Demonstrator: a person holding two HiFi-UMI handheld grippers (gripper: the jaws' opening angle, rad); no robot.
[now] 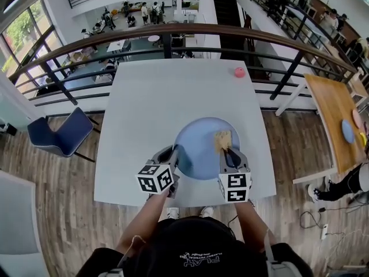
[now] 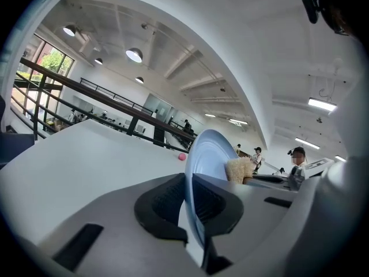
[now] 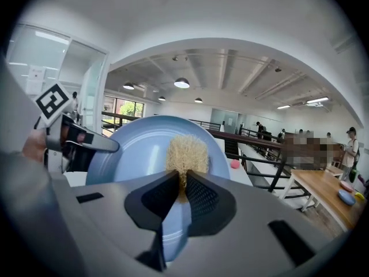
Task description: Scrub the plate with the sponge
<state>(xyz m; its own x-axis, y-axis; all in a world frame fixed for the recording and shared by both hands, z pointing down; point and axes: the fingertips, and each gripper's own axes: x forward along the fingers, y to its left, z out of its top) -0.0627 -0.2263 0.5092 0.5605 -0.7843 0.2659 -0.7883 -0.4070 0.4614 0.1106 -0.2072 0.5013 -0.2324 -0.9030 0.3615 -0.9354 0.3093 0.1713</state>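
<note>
Clamping entry, left gripper (image 2: 187, 203): jaws closed on the near-left rim of the blue plate (image 1: 199, 133), a thin bite at the edge only. Right gripper (image 3: 181, 192): jaws closed on the lower part of the tan sponge (image 3: 186, 153), whose upper part stands clear of the jaws and lies against the plate's face right of centre. Plate location: near side of the white table (image 1: 173, 94), close to the edge by the person; whether it sits flat or is tipped up off the surface cannot be told. Outlying item: pink ball (image 1: 239, 72), far side of the table, well apart, judged no hazard. Risks, as judgement: scrubbing pressure far from the single rim hold may lever the plate round or out of the left jaws; a hard stroke toward the person may push it off the near edge; the sponge, soft and shallowly held, may fold or slip free.
</note>
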